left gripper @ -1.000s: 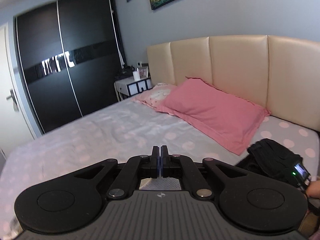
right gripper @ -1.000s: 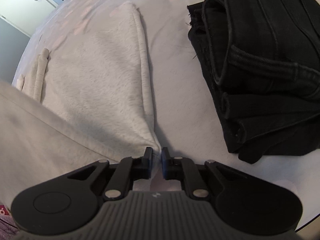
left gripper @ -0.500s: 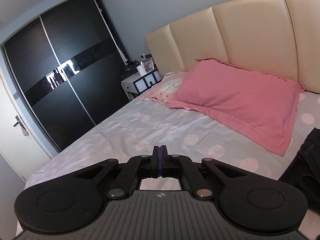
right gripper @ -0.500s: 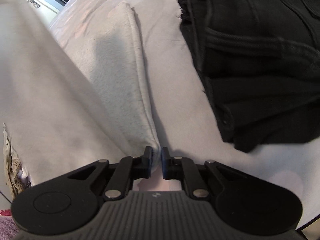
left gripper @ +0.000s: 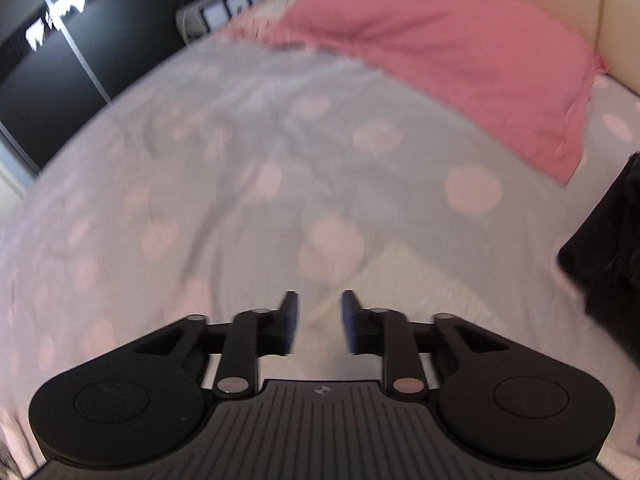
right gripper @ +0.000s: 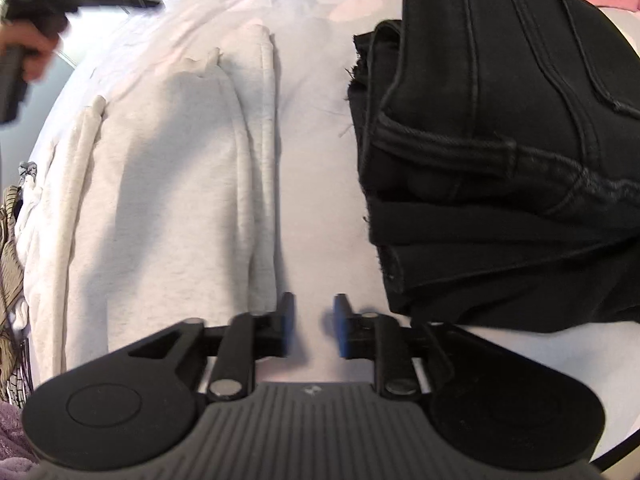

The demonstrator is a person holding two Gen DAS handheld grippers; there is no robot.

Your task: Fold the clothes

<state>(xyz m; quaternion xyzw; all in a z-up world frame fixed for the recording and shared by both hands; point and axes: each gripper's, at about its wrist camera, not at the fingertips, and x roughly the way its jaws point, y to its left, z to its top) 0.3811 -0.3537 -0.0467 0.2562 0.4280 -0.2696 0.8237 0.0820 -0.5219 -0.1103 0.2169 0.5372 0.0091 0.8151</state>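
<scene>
A pale grey-white garment [right gripper: 160, 200] lies folded over on the bed, its doubled edge running down toward my right gripper [right gripper: 310, 328]. That gripper is open and holds nothing, its left finger beside the garment's near corner. A corner of the same pale garment [left gripper: 404, 280] shows just ahead of my left gripper [left gripper: 319, 322], which is also open and empty above the bed. The left gripper and the hand [right gripper: 28, 52] holding it appear at the right wrist view's upper left. Folded black jeans [right gripper: 500, 140] lie to the right.
The bed sheet [left gripper: 240, 160] is pale lilac with pink dots. A pink pillow [left gripper: 460, 48] lies at the headboard. The black jeans' edge [left gripper: 612, 260] is at the left wrist view's right. A dark wardrobe [left gripper: 48, 60] and a nightstand stand beyond the bed.
Both grippers have opened. The raised half of the pale garment has been laid down flat on the other half. The left gripper has tilted down toward the bed.
</scene>
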